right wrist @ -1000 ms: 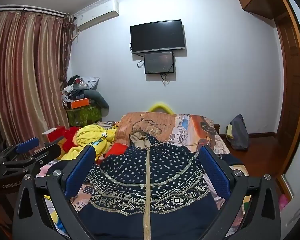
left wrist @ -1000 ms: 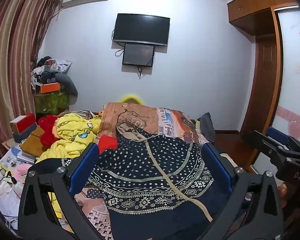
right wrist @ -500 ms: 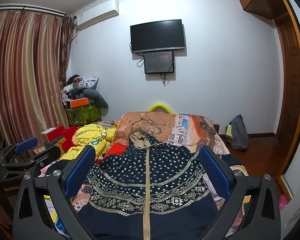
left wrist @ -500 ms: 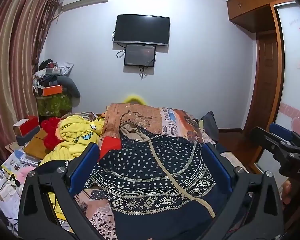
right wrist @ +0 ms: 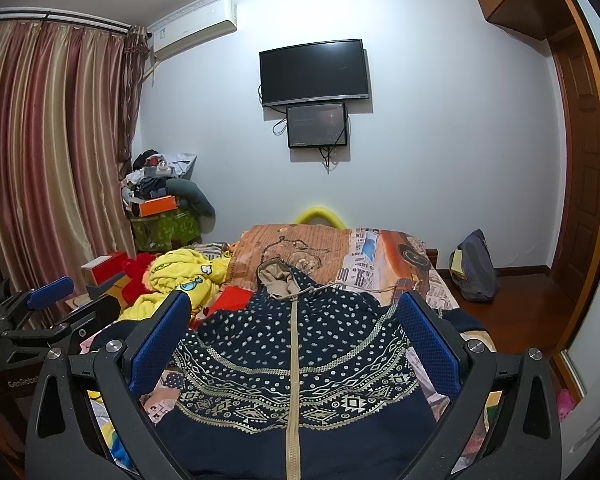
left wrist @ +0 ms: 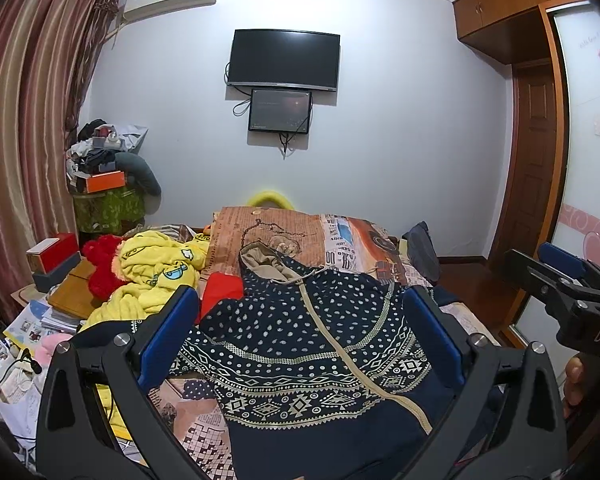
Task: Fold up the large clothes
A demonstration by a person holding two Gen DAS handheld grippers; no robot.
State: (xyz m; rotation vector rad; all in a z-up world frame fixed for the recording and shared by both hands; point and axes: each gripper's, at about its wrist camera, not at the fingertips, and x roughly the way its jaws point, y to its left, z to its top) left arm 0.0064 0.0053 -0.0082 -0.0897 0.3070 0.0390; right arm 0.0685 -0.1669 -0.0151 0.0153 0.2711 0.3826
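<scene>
Navy patterned hooded jacket (right wrist: 296, 364) laid flat, zipped, on the newsprint-patterned bedspread (right wrist: 384, 258).
Left gripper (left wrist: 300, 334) and right gripper (right wrist: 294, 330) are above the jacket, jaws spread wide, gripping nothing. Legible text: "DAS" on the right gripper body, "GenRobot" partly visible on the left.

The hoodie (right wrist: 296, 364) is seen as soft matt knit cloth. The blanket (left wrist: 156, 276) is shown as fluffy fleece. Each gripper (right wrist: 294, 344) is made of matt black plastic, with textured blue pads (right wrist: 158, 340). The floor (right wrist: 512, 300) is seen as glossy wood.
</scene>
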